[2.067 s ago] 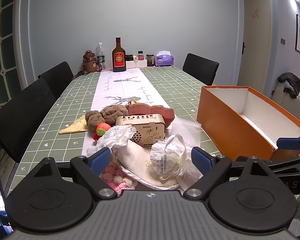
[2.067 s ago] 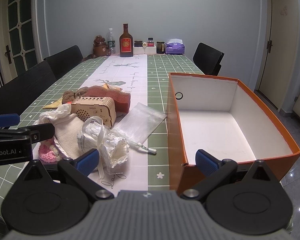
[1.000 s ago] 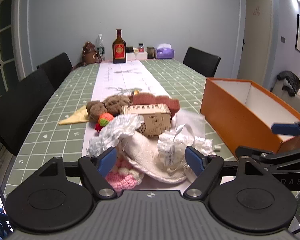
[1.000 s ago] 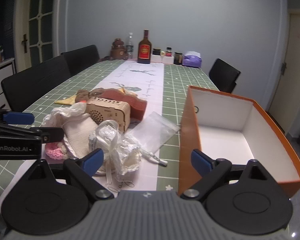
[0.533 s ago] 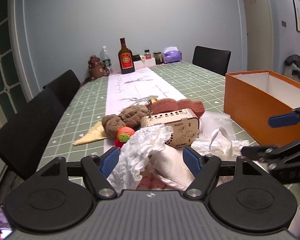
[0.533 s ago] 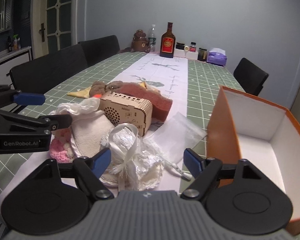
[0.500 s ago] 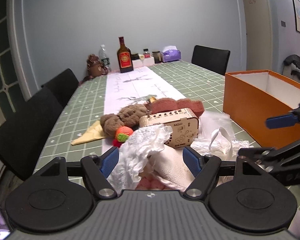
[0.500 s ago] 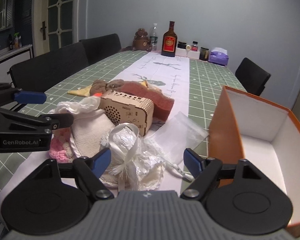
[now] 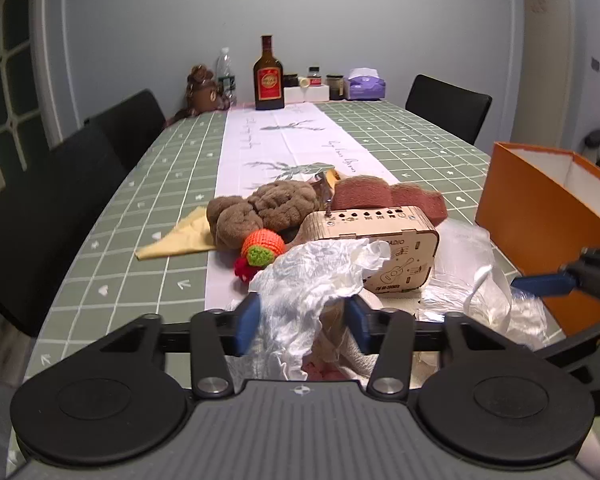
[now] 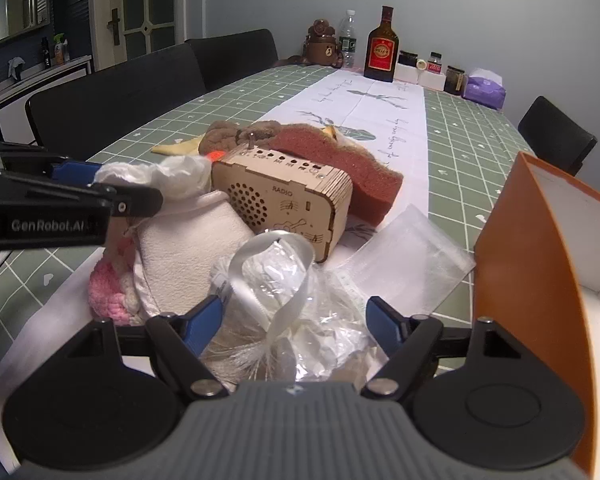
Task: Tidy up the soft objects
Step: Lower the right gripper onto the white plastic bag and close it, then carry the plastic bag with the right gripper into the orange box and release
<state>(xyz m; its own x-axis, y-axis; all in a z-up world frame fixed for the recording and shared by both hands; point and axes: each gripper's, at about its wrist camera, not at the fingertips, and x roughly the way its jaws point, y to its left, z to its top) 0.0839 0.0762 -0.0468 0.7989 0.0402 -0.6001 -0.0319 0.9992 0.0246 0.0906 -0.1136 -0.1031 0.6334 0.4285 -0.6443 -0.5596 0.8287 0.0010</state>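
A heap of soft things lies on the white runner. My left gripper (image 9: 302, 320) is closing on a crinkled white wrap (image 9: 316, 272), which fills the gap between its pads, above a cream cloth pouch (image 10: 188, 240) and a pink crochet piece (image 10: 108, 288). My right gripper (image 10: 294, 320) is closing too, with a ribbon-tied cellophane pouch (image 10: 284, 280) between its fingers; the pads do not clearly press on it. Behind sit a wooden radio (image 9: 380, 240), a brown knit plush (image 9: 268, 208), a reddish sponge (image 10: 340, 160) and an orange crochet ball (image 9: 262, 244).
An open orange box (image 10: 532, 260) with a white inside stands right of the heap. A clear zip bag (image 10: 412, 264) lies flat between them. A yellow cloth (image 9: 176, 238) lies left. A bottle (image 9: 268, 76) and jars stand at the far end. Black chairs line both sides.
Both grippers have moved forward and down into the heap. The left jaws have narrowed sharply around the white wrap. The right jaws have narrowed a little around the ribbon pouch.
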